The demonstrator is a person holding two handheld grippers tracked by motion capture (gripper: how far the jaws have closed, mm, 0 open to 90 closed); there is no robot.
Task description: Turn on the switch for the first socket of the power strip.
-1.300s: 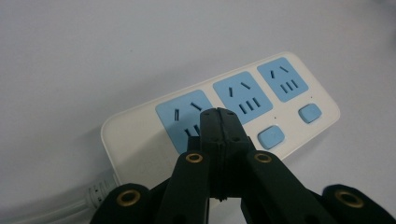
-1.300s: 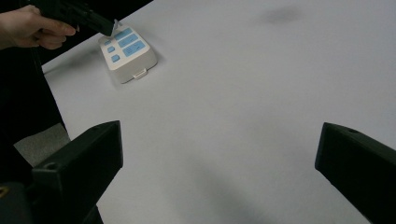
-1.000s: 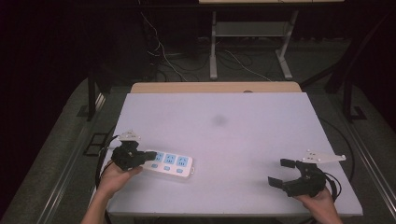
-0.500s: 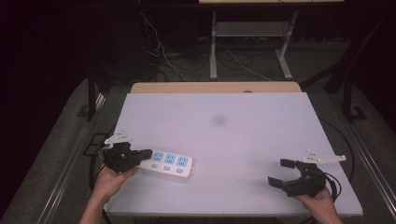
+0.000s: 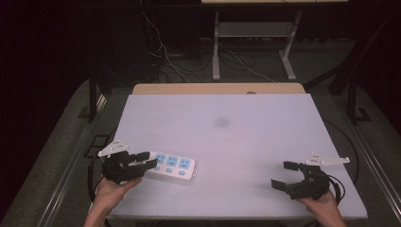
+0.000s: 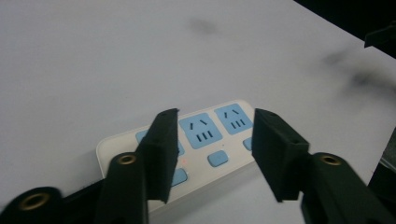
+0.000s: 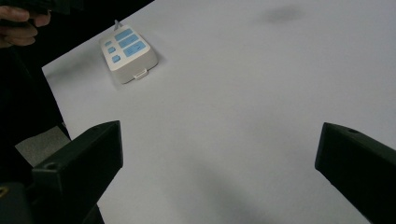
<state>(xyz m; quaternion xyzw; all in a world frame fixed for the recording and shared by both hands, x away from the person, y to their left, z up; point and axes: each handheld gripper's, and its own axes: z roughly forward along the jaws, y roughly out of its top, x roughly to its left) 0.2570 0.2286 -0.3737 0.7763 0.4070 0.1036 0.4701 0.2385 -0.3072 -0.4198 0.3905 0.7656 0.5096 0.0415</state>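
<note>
The white power strip [image 5: 171, 165] with its blue sockets lies flat near the front left edge of the counter [image 5: 246, 118], and the left gripper [image 5: 147, 161] sits at its near end with the jaws just having opened — they now stand apart above the strip's end, the pads not pressing on it, as the left gripper view shows. The likeliest slip from here is a jaw tip catching the strip's edge as the hand pulls off, which would drag or spin the light plastic body toward the counter's front edge — it already lies close to it. A second risk, should the strip be regripped, is a pinch on the rounded corner only, so that it twists out. The right gripper [image 5: 283, 175] rests at the front right corner, well apart from the strip, its jaws spread wide and empty. Nothing else lies on the counter; a faint dark smudge [image 5: 222, 122] marks its middle. Beyond the far edge stand a frame's legs [image 5: 216, 52] and loose cables [image 5: 165, 52] on the floor, none in the way.
</note>
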